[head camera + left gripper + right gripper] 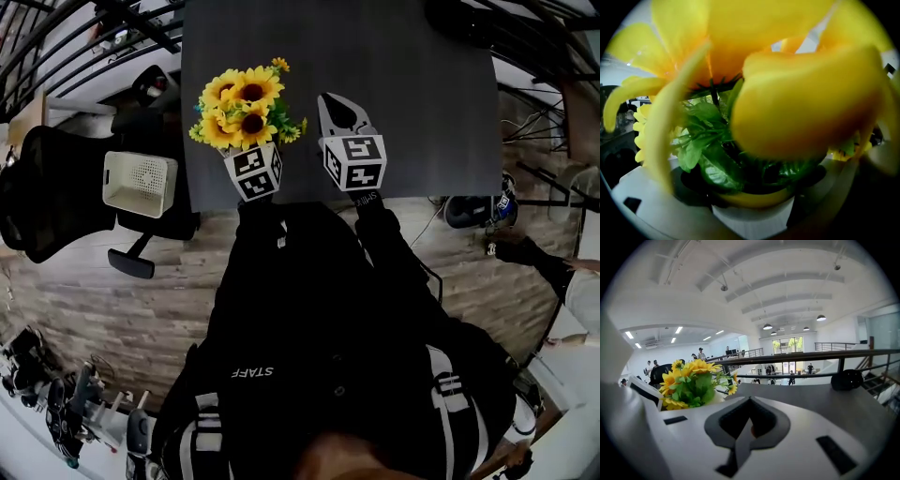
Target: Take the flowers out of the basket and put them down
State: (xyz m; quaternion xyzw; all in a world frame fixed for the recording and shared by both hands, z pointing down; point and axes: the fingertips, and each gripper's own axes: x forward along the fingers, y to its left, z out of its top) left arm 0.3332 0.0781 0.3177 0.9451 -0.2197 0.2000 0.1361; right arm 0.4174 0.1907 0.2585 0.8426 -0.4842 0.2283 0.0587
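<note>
My left tool (250,155) pinches the bunch of yellow artificial sunflowers with green leaves (242,108) low down, over the near left edge of the dark grey table (422,94). It is well clear of the white perforated plastic basket (139,183) at the left. My right tool (336,112) is pressed together, empty. I judge I should carry the bunch farther onto the table, lower it slowly and level, then let go.

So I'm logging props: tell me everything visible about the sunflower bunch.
The sunflower bunch looks artificial: several yellow heads with dark centres, small yellow buds and green leaves. It is above the grey table's near left part, heads upward, its leafy base between the left tool's jaws, which appear to grip it.
</note>
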